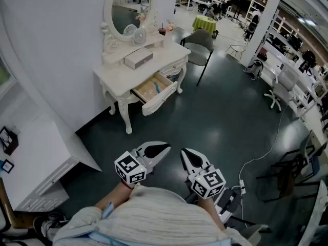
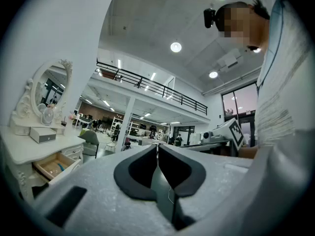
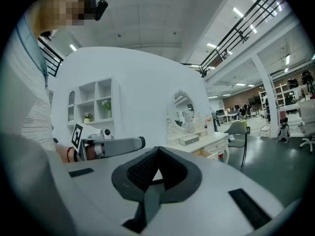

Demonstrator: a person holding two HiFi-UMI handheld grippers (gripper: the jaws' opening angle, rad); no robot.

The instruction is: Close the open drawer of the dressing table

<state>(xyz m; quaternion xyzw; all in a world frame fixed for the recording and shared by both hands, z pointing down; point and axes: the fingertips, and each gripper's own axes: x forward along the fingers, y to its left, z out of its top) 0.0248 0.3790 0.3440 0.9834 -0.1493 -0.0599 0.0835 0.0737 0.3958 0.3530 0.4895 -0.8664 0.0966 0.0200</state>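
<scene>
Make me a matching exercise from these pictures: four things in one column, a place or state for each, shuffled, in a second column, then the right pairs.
Things
1. pale-wood-lined drawer of the white dressing table
2. oval white-framed mirror
3. grey chair with black legs
4. right gripper

Places or states
A. on the dark floor, past the table's end
B. jaws together, holding nothing
C. pulled out, open
D. upright at the back of the tabletop, by the wall

Pairs: 1-C, 2-D, 3-A, 4-B
</scene>
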